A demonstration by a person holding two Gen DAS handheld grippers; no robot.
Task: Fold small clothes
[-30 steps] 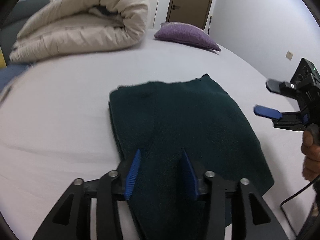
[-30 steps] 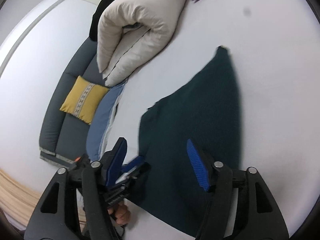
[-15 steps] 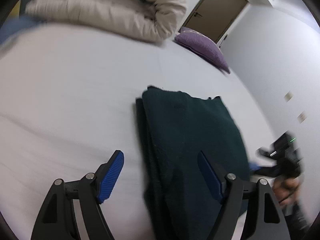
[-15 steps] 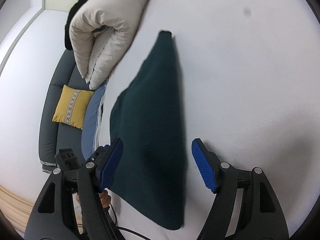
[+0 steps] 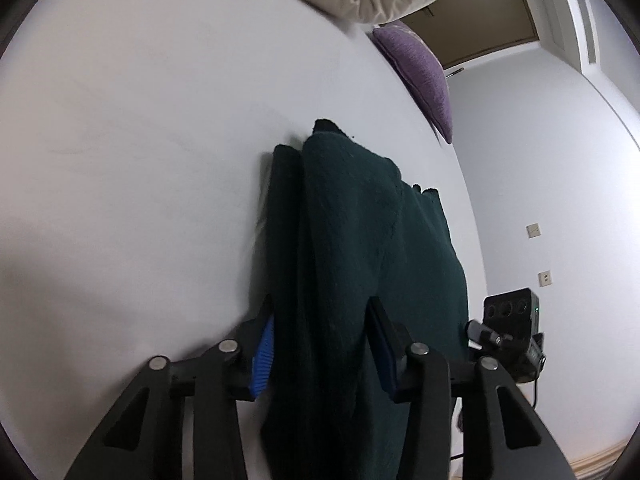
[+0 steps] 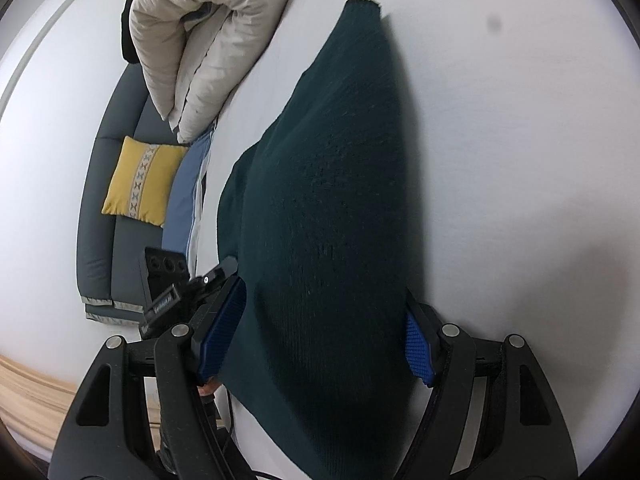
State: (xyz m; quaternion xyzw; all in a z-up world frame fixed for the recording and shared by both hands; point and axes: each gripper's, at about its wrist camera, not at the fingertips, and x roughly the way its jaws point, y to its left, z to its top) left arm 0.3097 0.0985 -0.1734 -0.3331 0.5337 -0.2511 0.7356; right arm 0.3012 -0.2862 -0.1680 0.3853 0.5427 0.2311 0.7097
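Observation:
A dark green knitted garment (image 5: 360, 240) lies folded on the white bed (image 5: 140, 160). My left gripper (image 5: 322, 352) has its jaws closing on the garment's folded left edge. One blue pad (image 5: 262, 356) is against the bed side and the other lies on top of the cloth. In the right wrist view the same garment (image 6: 332, 160) fills the gap of my right gripper (image 6: 318, 336). That gripper is open and straddles the near right edge, with its right pad (image 6: 416, 344) partly under the cloth. Each gripper shows in the other's view: the right gripper (image 5: 508, 332) and the left gripper (image 6: 172, 280).
A rolled beige duvet (image 6: 208, 40) lies at the far end of the bed, with a purple pillow (image 5: 420, 76) beside it. A grey sofa with a yellow cushion (image 6: 140, 180) stands along the bed's left side. A blue cloth (image 6: 186, 204) hangs at that bed edge.
Both grippers have come down to the garment's near end. The left one rolled, opened wide, then narrowed around the folded left edge. The right one now straddles the right edge.

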